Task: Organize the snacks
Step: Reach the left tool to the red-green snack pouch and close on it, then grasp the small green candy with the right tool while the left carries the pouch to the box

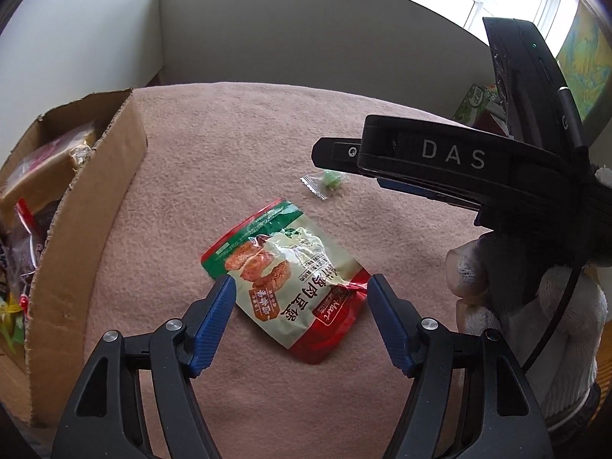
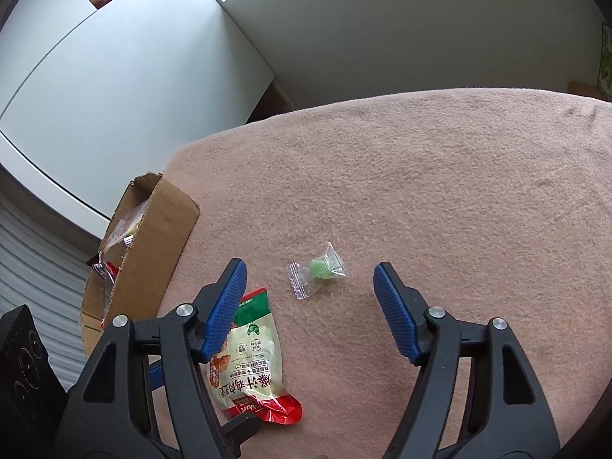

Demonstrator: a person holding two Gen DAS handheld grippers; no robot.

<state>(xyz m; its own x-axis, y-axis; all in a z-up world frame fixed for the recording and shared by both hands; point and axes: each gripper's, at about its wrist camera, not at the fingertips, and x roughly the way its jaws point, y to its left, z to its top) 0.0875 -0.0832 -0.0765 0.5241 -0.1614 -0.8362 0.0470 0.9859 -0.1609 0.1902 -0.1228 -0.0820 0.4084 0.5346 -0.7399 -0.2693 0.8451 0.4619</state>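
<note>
Between the spread left claw (image 1: pixel 299 290), the snack pouch (image 1: pixel 285 285) lies diagonally, red end nearest; right claw (image 2: pixel 310 281) spread.

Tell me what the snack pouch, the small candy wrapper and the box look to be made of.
Snack pouch: glossy printed plastic film, judging by its glare and creases. Candy wrapper: clear thin plastic with serrated ends, a green sweet showing through. Box: plain brown corrugated cardboard, matte, with torn, ragged edges.

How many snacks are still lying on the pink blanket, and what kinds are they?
Big snack pouch: 1
Small green candy in a clear wrapper: 1
Total on the blanket: 2
The cardboard box holds more snacks, too hidden to count.
</note>
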